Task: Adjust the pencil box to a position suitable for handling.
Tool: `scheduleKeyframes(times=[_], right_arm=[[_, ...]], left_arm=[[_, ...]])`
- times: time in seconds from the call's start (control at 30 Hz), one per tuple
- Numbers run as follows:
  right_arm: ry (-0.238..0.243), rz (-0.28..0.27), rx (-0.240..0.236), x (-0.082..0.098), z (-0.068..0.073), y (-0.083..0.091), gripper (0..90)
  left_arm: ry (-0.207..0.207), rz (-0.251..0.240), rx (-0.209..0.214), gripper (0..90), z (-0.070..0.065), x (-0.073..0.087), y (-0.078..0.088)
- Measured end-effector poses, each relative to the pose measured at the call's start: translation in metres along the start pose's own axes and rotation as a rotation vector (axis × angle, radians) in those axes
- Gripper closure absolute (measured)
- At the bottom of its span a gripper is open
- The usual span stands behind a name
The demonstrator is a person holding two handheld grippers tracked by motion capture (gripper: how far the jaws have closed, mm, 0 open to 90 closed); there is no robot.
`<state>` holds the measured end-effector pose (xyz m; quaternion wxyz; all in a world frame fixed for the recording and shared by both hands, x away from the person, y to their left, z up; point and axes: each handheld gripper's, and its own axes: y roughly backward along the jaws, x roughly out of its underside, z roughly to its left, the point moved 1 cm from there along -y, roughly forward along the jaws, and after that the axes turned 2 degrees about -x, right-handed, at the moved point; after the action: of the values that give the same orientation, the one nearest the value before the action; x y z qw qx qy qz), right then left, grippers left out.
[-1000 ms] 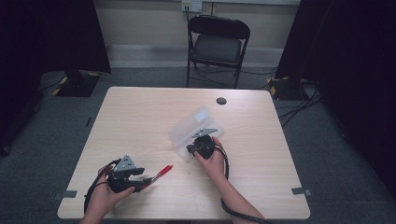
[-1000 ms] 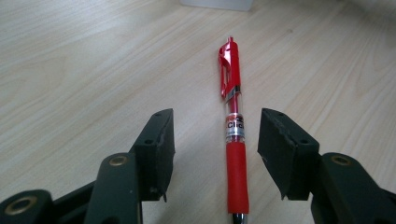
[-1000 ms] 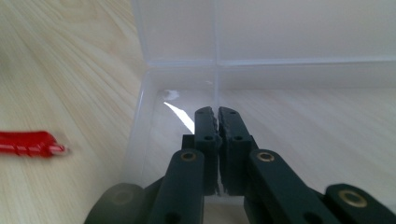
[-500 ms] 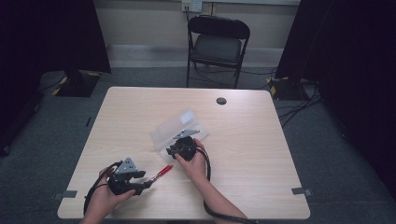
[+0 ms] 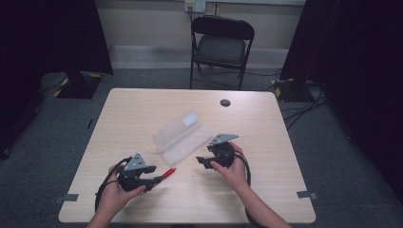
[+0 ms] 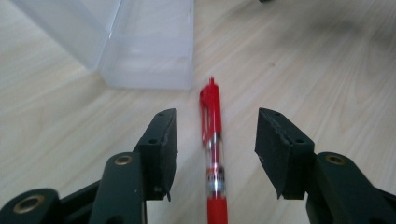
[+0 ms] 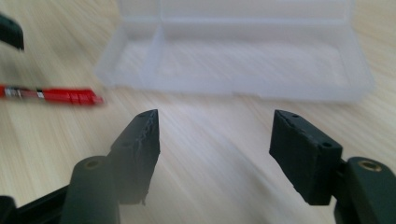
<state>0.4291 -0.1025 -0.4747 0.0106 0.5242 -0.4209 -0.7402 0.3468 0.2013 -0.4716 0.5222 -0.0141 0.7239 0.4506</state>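
Surface: wooden table [image 5: 266, 123], folding chair [image 5: 221, 45] beyond far edge.
Case: clear plastic case [image 5: 182, 137], open, mid-table.
Pen: red pen [image 6: 212, 140], near front edge, between parted jaws, untouched.
Left gripper [image 6: 212, 154]: half open.
Right gripper [image 7: 215, 149]: jaws just opened wide, empty, facing case.

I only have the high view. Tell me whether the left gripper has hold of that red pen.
Observer: Not yet. In the left gripper view the red pen lies between the open jaws of the left gripper, touching neither pad.
Operator: Now report the right gripper.
Observer: The jaws of the right gripper have just been opening; nothing is between them.
Operator: Check the clear case.
Observer: The right gripper view shows the clear case open, with nothing visible inside.
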Motion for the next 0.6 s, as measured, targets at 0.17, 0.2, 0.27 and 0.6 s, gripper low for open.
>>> scheduleKeyframes(times=[0.17, 0.2, 0.27, 0.6], right_arm=[[-0.027, 0.026, 0.028, 0.031, -0.018, 0.019, 26.2], [-0.034, 0.03, 0.034, 0.035, -0.02, 0.022, 25.6], [-0.044, 0.04, 0.043, 0.047, -0.023, 0.027, 24.5], [0.004, 0.035, 0.113, 0.079, -0.026, 0.049, 19.6]], left_arm=[[-0.005, -0.002, -0.005, 54.7, 0.002, -0.013, -0.015], [-0.001, -0.009, -0.005, 55.7, 0.004, -0.015, -0.018], [-0.007, 0.0, -0.016, 58.0, 0.007, -0.018, -0.024], [-0.036, 0.039, -0.038, 65.3, 0.014, -0.038, -0.057]])
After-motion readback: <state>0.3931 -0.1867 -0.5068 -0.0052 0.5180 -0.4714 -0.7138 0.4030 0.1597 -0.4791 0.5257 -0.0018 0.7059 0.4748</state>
